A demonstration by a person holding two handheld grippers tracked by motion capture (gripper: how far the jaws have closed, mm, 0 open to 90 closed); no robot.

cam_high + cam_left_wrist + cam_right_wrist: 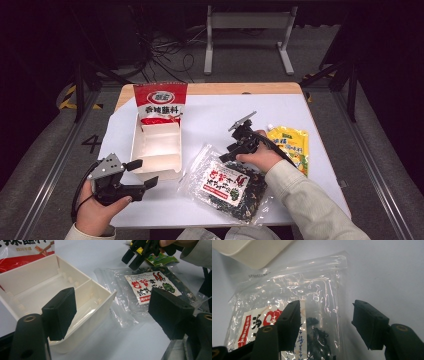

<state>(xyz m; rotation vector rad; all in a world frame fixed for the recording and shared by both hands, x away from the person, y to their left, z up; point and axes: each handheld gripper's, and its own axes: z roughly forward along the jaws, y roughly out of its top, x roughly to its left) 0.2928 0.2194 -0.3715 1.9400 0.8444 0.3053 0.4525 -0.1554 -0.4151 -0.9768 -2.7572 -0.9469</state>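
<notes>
A clear bag of dark seaweed [227, 182] with a white and red label lies flat near the table's front. My right gripper [227, 154] hovers just over its far clear edge [312, 302], jaws open. One jaw stands over the bag and the other over bare table, with the bag's side edge between them and neither pad touching it. A white two-compartment box [157, 145] sits left of the bag. My left gripper [142, 173] is open at the box's near corner [82, 290], with nothing between its fingers [60, 313].
A red snack bag [160, 102] leans at the far end of the box. A yellow pouch [290, 145] lies to the right of my right hand. The white table top [220, 112] ends close to both hands at the front.
</notes>
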